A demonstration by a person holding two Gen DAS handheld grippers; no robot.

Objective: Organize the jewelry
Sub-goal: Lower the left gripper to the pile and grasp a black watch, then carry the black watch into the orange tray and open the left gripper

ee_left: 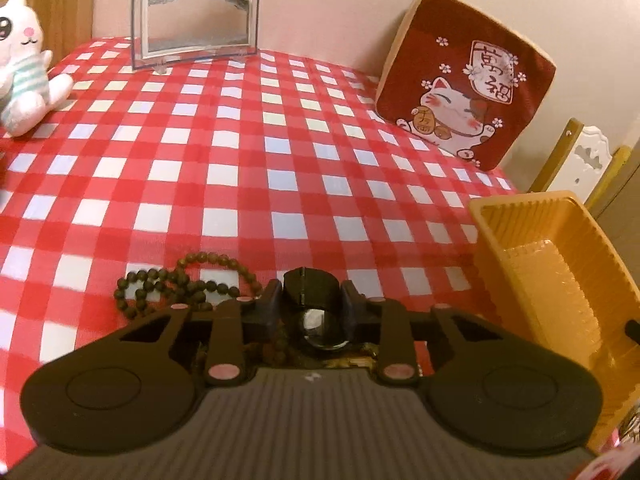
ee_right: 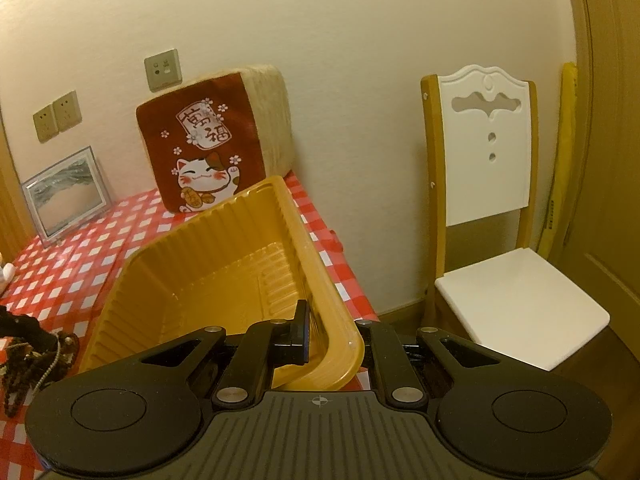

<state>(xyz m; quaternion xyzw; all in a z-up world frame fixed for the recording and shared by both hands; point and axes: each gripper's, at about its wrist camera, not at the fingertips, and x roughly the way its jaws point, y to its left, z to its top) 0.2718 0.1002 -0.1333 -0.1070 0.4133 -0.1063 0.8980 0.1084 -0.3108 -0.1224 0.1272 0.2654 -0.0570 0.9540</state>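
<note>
Left tongs [ee_left: 311, 300] clamped on black watch [ee_left: 311, 286], bead strand [ee_left: 176, 284] just left. Right tongs [ee_right: 332, 340] pinch yellow tray [ee_right: 224, 264] rim, tilting it. Next: carry watch right into tray.

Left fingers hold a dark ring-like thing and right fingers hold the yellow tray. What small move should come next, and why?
Probably carry the left gripper rightward over the yellow tray and release. It already grips the dark clasp piece, the right gripper holds the tray's rim tilted, and the tray looks empty.
</note>
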